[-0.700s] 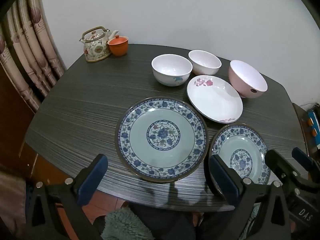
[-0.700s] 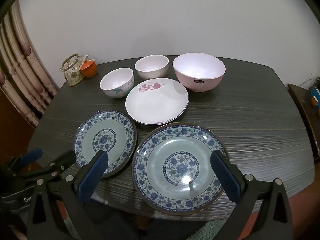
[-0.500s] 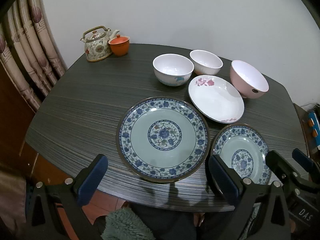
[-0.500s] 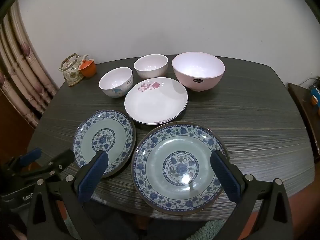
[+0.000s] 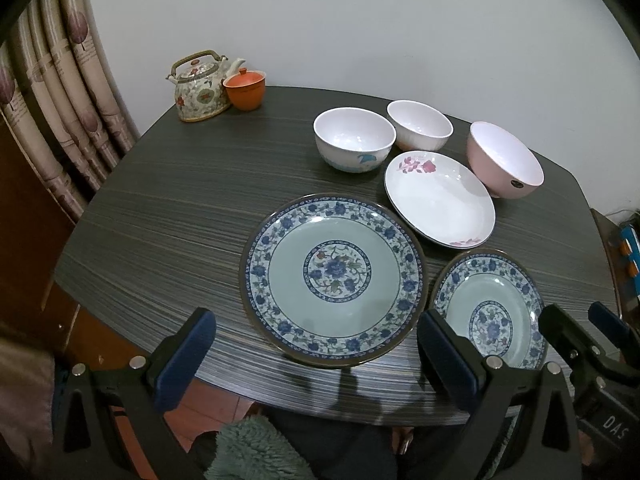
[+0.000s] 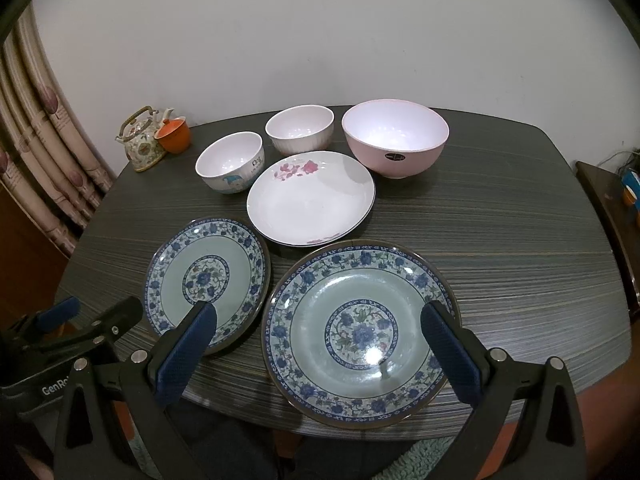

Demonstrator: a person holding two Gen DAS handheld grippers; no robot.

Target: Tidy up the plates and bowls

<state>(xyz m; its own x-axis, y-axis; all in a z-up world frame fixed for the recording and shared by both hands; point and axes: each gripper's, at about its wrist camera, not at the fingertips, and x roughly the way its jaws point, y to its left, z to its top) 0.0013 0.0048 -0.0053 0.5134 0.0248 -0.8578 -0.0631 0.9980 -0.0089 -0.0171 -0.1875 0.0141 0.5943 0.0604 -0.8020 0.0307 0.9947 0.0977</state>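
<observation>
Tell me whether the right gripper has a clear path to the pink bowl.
Probably not a direct one: the right gripper, open and empty, hovers at the near edge, and the large blue-patterned plate and white floral plate lie before the pink bowl. Going over them looks free.

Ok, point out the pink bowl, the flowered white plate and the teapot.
pink bowl (image 6: 394,156): right wrist view, outer wall by the sticker.
flowered white plate (image 6: 310,200): right wrist view, bare centre.
teapot (image 5: 198,98): left wrist view, patterned body.

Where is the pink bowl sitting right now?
The pink bowl stands at the table's far side, rightmost of three bowls, just behind-right of the white flowered plate.
</observation>
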